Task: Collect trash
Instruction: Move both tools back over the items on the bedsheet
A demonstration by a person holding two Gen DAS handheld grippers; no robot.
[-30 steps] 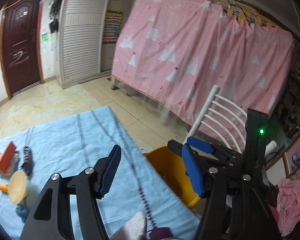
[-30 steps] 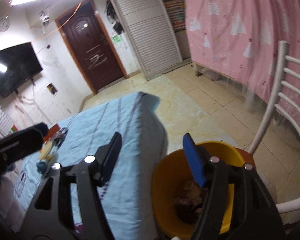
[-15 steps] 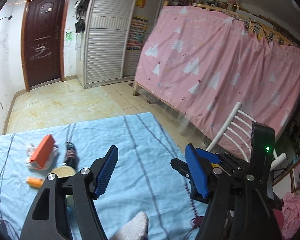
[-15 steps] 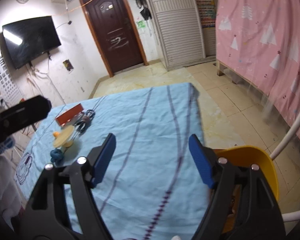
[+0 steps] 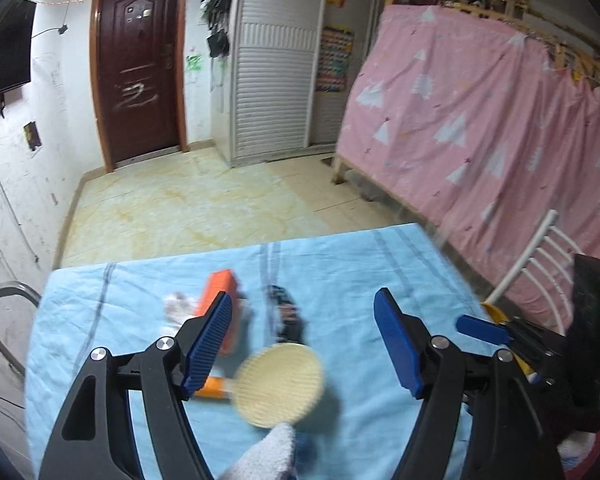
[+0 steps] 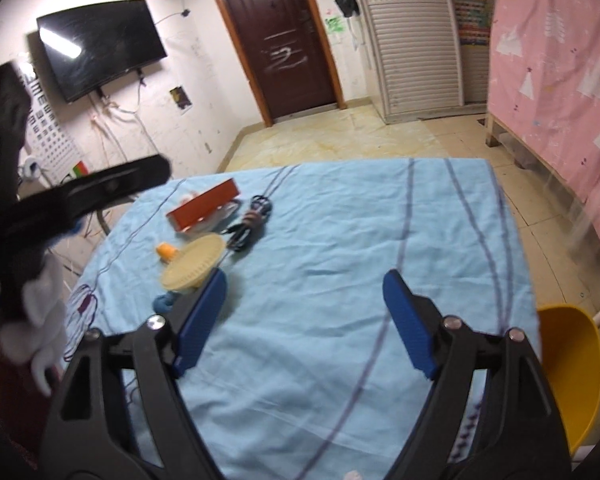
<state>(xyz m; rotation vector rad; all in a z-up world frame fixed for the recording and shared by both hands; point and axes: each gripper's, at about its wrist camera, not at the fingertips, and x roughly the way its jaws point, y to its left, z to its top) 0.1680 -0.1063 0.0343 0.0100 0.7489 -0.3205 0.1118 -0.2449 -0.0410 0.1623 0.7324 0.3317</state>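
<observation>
Both the left gripper (image 5: 308, 344) and right gripper (image 6: 305, 322) hang above the tabletop (image 6: 340, 240), jaws spread wide, grasping nothing.

Left gripper (image 5: 308, 344) gapes empty above round brush (image 5: 279, 385) and orange box (image 5: 217, 298).

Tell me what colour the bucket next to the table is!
The bucket is yellow, seen best from the right wrist camera.

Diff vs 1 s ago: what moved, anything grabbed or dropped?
Both tongs swung from over the yellow plastic bin back toward the clutter on the blue striped tablecloth. The left tongs now frame the round cream brush; the right tongs face bare cloth. Nothing grabbed or dropped. Both stayed open and empty; the clutter hasn't moved.
</observation>
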